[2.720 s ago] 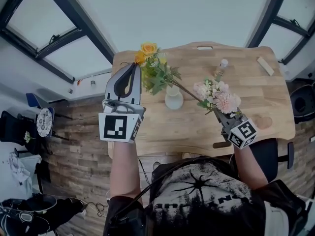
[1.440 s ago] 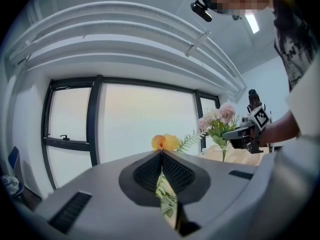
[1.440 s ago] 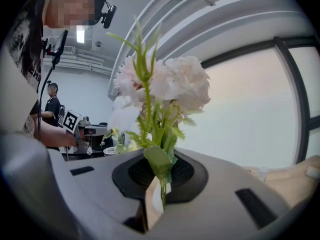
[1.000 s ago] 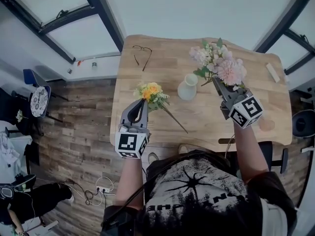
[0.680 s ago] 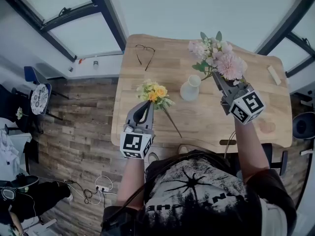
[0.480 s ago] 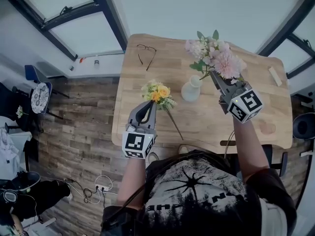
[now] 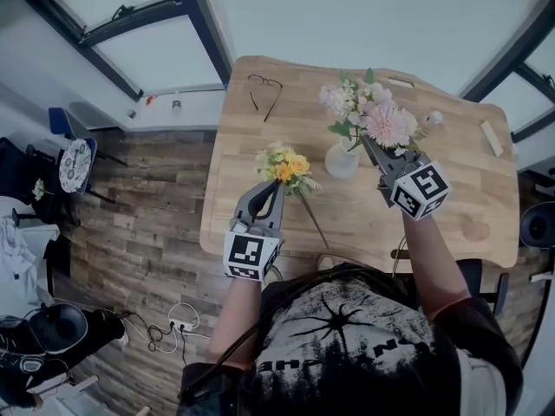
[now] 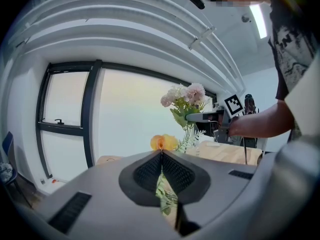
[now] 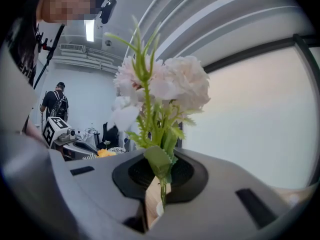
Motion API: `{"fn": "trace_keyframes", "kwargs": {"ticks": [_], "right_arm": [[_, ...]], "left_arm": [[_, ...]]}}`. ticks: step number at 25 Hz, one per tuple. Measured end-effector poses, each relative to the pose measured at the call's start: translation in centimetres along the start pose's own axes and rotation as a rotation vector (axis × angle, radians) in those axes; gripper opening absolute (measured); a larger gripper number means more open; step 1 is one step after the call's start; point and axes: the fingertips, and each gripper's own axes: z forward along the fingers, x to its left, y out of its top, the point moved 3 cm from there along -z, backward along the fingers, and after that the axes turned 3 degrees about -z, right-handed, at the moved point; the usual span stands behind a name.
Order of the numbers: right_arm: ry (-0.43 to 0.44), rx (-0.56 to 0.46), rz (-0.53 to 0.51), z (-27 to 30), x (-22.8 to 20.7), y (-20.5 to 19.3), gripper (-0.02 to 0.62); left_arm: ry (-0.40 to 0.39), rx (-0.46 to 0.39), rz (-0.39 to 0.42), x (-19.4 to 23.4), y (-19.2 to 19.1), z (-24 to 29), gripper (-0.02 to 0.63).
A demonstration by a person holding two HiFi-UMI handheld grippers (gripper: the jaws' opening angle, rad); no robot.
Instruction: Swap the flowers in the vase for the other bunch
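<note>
My left gripper (image 7: 275,187) is shut on the yellow and orange bunch (image 7: 284,165), held above the table's left half with its long stem (image 7: 314,222) trailing toward me. The white vase (image 7: 342,160) stands mid-table, to the right of that bunch. My right gripper (image 7: 369,148) is shut on the pink and white bunch (image 7: 368,115), whose heads hang just above and right of the vase mouth. Its stem ends are hidden. In the left gripper view the yellow bloom (image 8: 163,142) pokes past the shut jaws. In the right gripper view pink blooms (image 9: 162,89) rise from the jaws.
On the wooden table (image 7: 451,211) lie a pair of glasses (image 7: 264,89) at the far left, a small bottle (image 7: 431,120) and a wooden block (image 7: 491,139) at the far right. Beyond the table's left edge, floor and windows show.
The yellow bunch, by the vase earlier, is now held off to its left. The right gripper has carried the pink bunch left and down, close over the vase.
</note>
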Motion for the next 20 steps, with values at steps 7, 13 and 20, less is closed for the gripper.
{"fn": "trace_keyframes", "kwargs": {"ticks": [7, 13, 20], "right_arm": [[0.001, 0.018, 0.021, 0.6, 0.2, -3.4, 0.034], [-0.009, 0.041, 0.032, 0.7, 0.0, -5.3, 0.034], [-0.019, 0.044, 0.021, 0.5, 0.1, -7.1, 0.034]], "left_arm": [[0.003, 0.006, 0.008, 0.1, -0.3, -0.1, 0.015], [-0.002, 0.009, 0.008, -0.3, 0.0, -0.2, 0.015], [-0.007, 0.021, 0.011, -0.5, -0.1, -0.6, 0.016]]}}
